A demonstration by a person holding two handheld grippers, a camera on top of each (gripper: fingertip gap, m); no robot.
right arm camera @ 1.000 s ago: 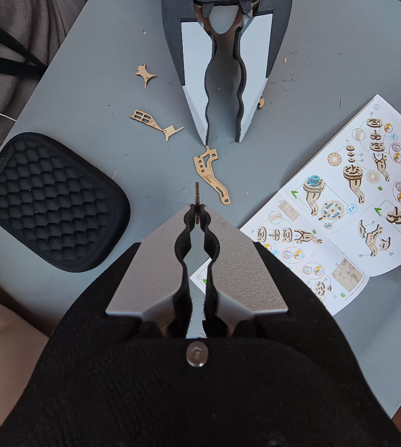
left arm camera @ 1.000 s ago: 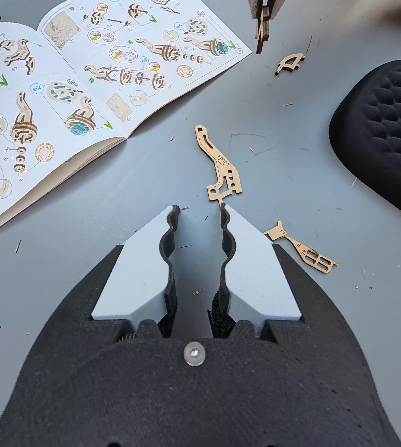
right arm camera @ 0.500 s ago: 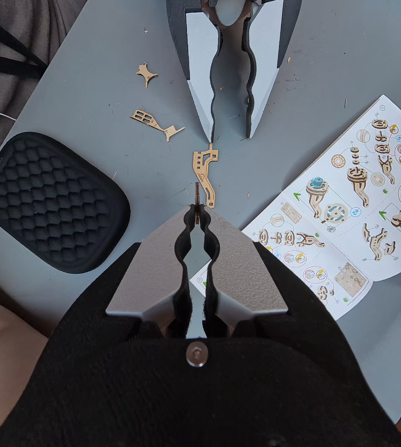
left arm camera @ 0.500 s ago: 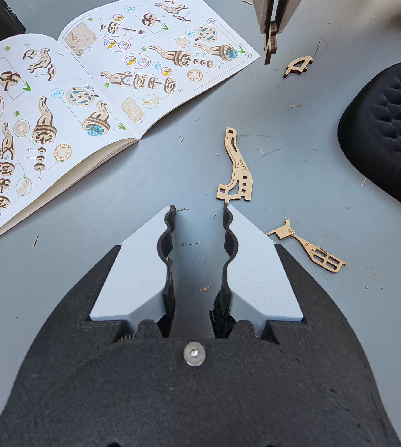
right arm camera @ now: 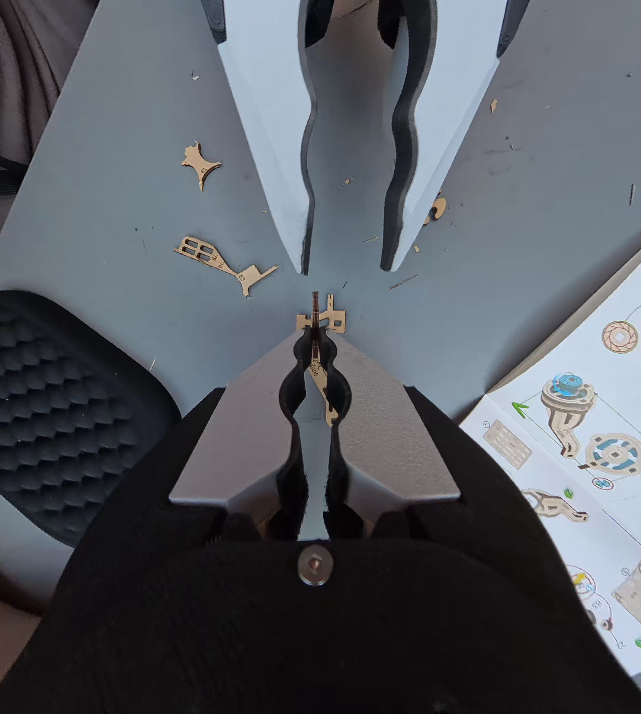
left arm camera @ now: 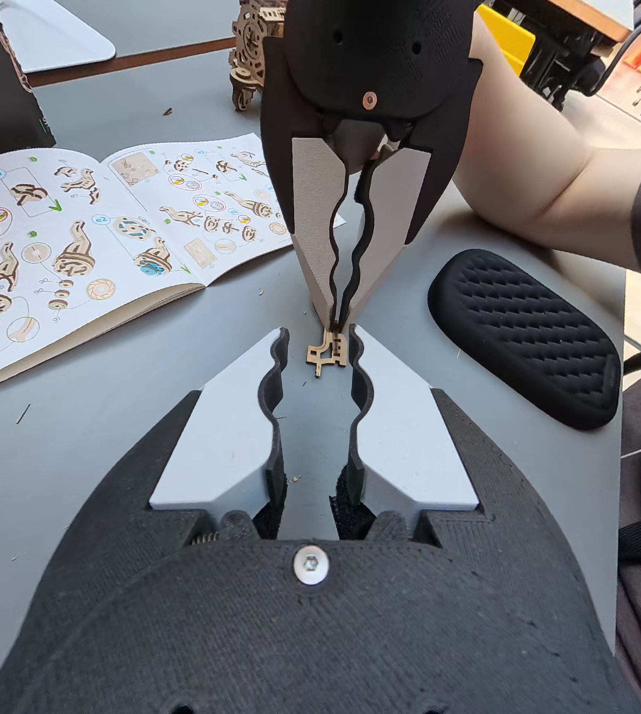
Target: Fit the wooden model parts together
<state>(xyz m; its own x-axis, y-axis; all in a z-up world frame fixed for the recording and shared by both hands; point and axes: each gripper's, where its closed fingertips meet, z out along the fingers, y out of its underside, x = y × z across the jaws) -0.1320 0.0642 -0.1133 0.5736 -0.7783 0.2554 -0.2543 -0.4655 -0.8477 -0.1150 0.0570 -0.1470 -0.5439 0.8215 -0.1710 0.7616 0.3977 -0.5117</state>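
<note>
Right gripper (right arm camera: pixel 314 335) clamped on thin wooden piece (right arm camera: pixel 315 311), edge-on, tip touching flat wooden part (left arm camera: pixel 327 351) on grey table (left arm camera: pixel 79 444). Left gripper (left arm camera: pixel 315 337) jaws apart, flat part just beyond tips.

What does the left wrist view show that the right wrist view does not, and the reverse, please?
Only the left wrist view shows the assembled wooden model at the table's far edge and the person's forearm. Only the right wrist view shows two loose wooden parts, a slotted one and a small curved one. Both show the flat wooden part, the right gripper shut on a thin piece above it, the open left gripper, the booklet and the black pad.
</note>
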